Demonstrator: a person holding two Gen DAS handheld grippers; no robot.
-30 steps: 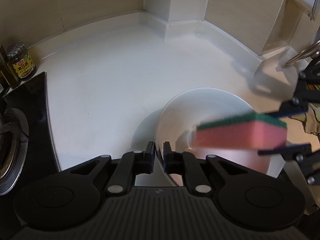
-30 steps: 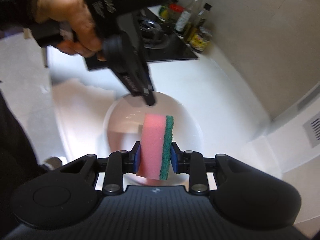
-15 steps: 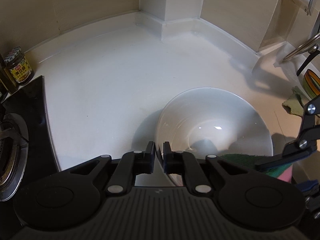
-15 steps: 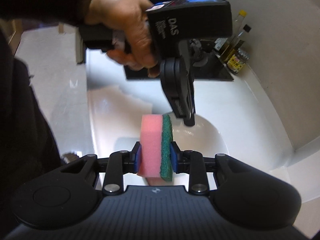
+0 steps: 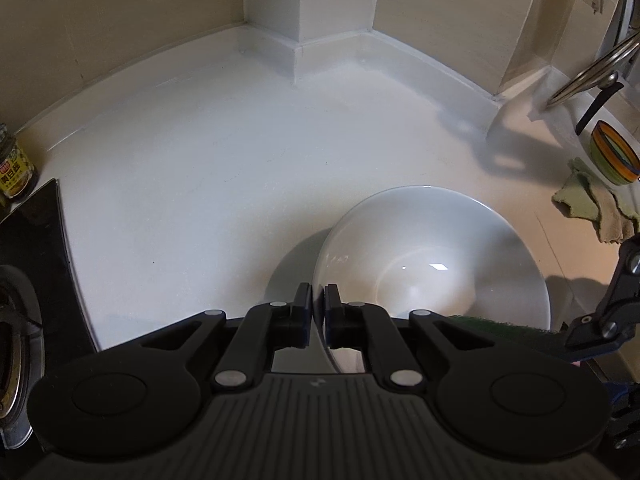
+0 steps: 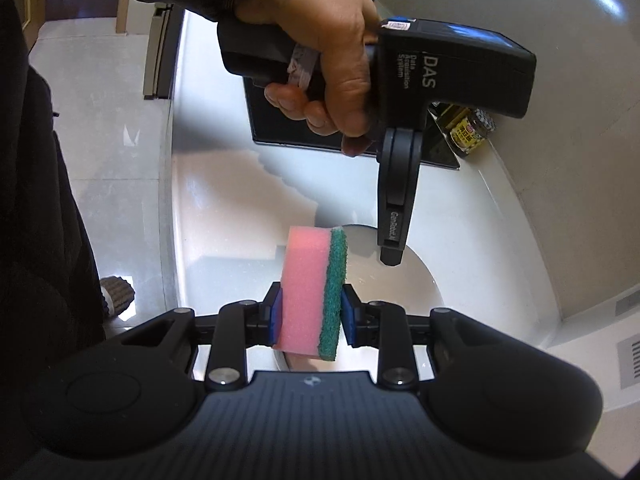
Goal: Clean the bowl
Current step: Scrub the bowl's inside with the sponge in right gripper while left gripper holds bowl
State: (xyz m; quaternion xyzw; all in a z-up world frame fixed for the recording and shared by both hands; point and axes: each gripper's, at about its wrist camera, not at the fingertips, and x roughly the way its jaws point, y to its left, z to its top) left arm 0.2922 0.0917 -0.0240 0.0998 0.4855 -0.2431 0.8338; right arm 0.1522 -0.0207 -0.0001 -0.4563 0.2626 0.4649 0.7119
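Note:
A white bowl (image 5: 432, 264) sits on the white counter (image 5: 208, 168). My left gripper (image 5: 318, 312) is shut on the bowl's near rim, one finger inside and one outside. My right gripper (image 6: 308, 314) is shut on a pink sponge with a green scouring side (image 6: 310, 292). The sponge is held beside the bowl's right edge, outside the rim; its green face shows in the left wrist view (image 5: 504, 330). The right wrist view shows the bowl (image 6: 400, 280) below the left gripper (image 6: 392, 258).
A black stove top (image 5: 36, 264) and a sauce jar (image 5: 12, 168) stand at the left. A crumpled cloth (image 5: 592, 208), a striped bowl (image 5: 614, 152) and a metal rack (image 5: 592, 72) are at the right. Walls close the back corner.
My right gripper has pulled the sponge out of the bowl and lowered it to the bowl's right side. My left gripper keeps its hold on the rim.

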